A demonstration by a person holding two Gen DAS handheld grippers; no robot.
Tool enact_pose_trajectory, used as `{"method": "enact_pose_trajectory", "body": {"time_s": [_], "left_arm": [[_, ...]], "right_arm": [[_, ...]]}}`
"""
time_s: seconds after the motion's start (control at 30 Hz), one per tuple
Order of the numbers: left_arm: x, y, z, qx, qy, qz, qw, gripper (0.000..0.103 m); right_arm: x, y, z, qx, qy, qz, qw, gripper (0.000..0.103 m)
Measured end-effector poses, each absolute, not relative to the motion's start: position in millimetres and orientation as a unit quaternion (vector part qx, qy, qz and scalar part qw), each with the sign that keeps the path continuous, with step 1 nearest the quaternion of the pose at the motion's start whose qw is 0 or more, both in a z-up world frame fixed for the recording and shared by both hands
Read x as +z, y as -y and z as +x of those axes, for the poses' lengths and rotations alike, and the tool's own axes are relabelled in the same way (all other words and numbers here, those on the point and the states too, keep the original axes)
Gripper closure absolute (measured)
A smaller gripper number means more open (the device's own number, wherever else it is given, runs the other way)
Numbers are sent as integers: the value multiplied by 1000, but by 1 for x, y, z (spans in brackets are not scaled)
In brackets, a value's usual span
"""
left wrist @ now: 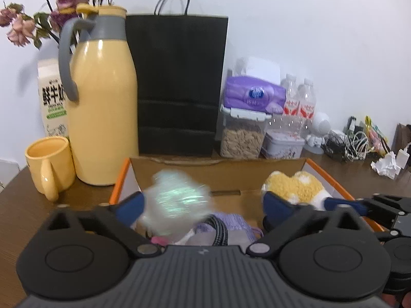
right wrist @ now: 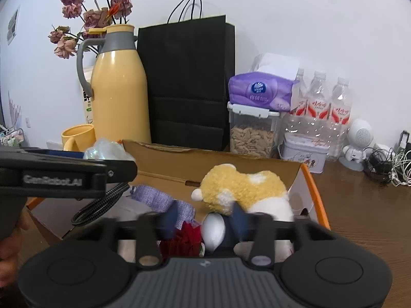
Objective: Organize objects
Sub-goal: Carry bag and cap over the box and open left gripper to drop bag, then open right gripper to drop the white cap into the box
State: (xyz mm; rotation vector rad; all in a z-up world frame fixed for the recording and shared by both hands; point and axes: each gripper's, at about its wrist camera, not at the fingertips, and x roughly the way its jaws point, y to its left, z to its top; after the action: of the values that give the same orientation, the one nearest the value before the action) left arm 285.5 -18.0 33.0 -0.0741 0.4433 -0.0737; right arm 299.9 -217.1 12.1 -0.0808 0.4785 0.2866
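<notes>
An open cardboard box (left wrist: 221, 177) with orange edges sits on the wooden table; it also shows in the right wrist view (right wrist: 164, 164). My left gripper (left wrist: 203, 205) is wide open above it, and a blurred shiny clear wrapper (left wrist: 177, 200) hangs loose against its left finger, touching only that one. My right gripper (right wrist: 205, 220) is over the box with its fingers close together around a white egg-shaped object (right wrist: 213, 231), just under a yellow and white plush toy (right wrist: 244, 190). In the box lie purple cloth (right wrist: 156, 197), a black braided cable (right wrist: 100, 202) and something dark red (right wrist: 185, 241).
Behind the box stand a yellow thermos jug (left wrist: 102, 107), a yellow mug (left wrist: 48, 164), a milk carton (left wrist: 51, 97), a black paper bag (left wrist: 177, 84), a cereal container (left wrist: 241, 138) under purple tissues, a tin, water bottles (right wrist: 323, 102), a white speaker figure and tangled cables (left wrist: 352, 143).
</notes>
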Motion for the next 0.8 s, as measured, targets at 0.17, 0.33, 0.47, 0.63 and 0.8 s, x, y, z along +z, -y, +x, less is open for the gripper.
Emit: {"method": "enact_pose_trajectory", "body": {"time_s": [0.17, 0.33, 0.47, 0.63, 0.8], "left_arm": [[38, 17, 282, -32, -212, -42, 976, 0], [36, 18, 284, -30, -216, -41, 975, 0], [38, 17, 282, -29, -213, -44, 976, 0], [45, 16, 275, -33, -205, -48, 977, 0], [56, 17, 260, -43, -190, -44, 980, 0]], "right_arm": [[17, 220, 295, 126, -219, -41, 967, 5], [16, 222, 300, 121, -230, -35, 965, 0], [16, 221, 298, 122, -230, -37, 965, 0], [20, 221, 293, 123, -229, -41, 965, 0], [24, 223, 280, 124, -228, -47, 965, 0]]}}
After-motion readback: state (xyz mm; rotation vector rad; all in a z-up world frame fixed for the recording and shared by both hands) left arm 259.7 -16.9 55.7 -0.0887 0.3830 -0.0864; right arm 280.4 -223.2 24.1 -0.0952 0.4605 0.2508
